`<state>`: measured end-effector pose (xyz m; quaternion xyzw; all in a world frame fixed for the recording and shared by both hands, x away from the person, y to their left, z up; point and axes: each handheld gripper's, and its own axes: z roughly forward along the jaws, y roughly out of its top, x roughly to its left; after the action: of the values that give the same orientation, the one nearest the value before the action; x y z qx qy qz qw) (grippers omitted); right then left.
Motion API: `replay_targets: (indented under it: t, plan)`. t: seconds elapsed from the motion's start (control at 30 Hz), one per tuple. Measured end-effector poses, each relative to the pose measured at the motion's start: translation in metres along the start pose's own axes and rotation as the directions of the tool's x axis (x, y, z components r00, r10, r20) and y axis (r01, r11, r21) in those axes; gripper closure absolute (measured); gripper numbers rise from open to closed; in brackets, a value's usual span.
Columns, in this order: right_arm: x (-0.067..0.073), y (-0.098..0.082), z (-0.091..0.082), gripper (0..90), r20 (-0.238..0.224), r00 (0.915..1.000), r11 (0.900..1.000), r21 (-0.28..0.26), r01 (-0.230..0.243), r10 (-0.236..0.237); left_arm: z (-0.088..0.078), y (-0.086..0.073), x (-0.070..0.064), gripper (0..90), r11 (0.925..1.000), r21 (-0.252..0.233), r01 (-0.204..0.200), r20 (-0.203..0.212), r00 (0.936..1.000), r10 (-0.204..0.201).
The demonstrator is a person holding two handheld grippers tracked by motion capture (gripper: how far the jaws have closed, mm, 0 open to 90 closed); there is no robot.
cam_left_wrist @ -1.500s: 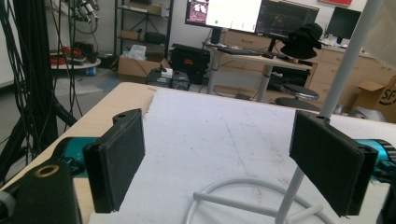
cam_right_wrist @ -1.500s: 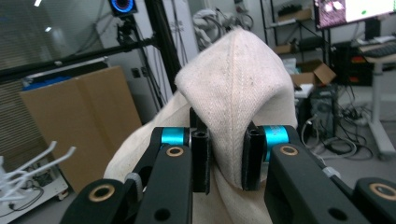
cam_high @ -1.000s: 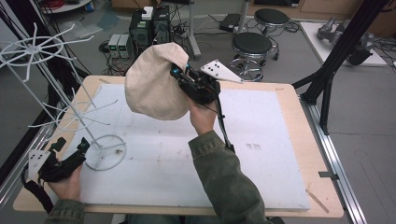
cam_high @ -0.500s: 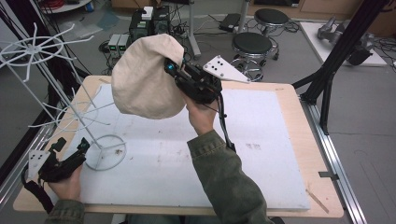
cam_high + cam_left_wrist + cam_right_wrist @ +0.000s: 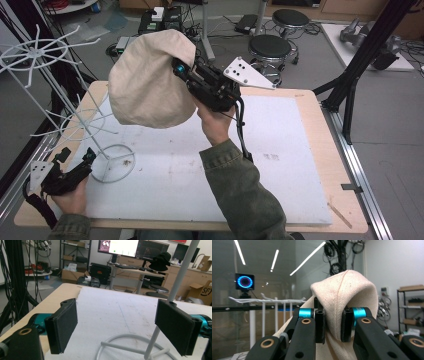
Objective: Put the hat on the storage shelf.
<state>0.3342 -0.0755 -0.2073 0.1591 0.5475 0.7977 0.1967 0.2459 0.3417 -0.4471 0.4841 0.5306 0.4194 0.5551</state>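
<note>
A cream cloth hat (image 5: 147, 80) hangs in the air above the table's left half, its fold pinched between the jaws of my right gripper (image 5: 181, 67), which is shut on it. In the right gripper view the cream cloth hat (image 5: 342, 295) bulges up between the two pads. A white wire hat stand (image 5: 60, 107) rises at the table's left, with its round base (image 5: 114, 162) on the white mat. My left gripper (image 5: 75, 165) rests low at the front left, open, with the stand's pole (image 5: 175, 285) and base ring (image 5: 130, 345) just beyond its empty jaws.
The white mat (image 5: 280, 165) covers most of the wooden table (image 5: 345, 195). Two black stools (image 5: 270, 47) and electronics boxes (image 5: 160, 20) stand on the floor behind. A black tripod leg (image 5: 357, 75) slants at the right edge.
My right gripper has lifted the hat higher and carried it left toward the stand's upper spokes. The left gripper has stayed in place.
</note>
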Motion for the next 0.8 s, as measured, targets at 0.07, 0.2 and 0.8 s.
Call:
replay_targets:
  t: [0.07, 0.2, 0.8]
  plan:
    - [0.003, 0.003, 0.000, 79.7, -0.015, 0.9999, 1.000, -0.014, 0.006, -0.006, 0.000, 0.000, 0.000, 18.5, 1.0000, 0.000, -0.001, -0.001, 1.0000, 0.001]
    - [0.007, 0.008, 0.001, 79.6, -0.052, 0.9987, 0.999, -0.035, 0.002, -0.003, 0.000, 0.000, 0.000, 18.4, 1.0000, 0.001, -0.002, 0.000, 1.0000, 0.002]
    - [0.009, 0.022, 0.001, 79.7, -0.089, 0.9960, 0.997, -0.075, -0.009, 0.002, 0.001, 0.000, -0.001, 18.4, 1.0000, 0.008, -0.001, 0.006, 1.0000, 0.001]
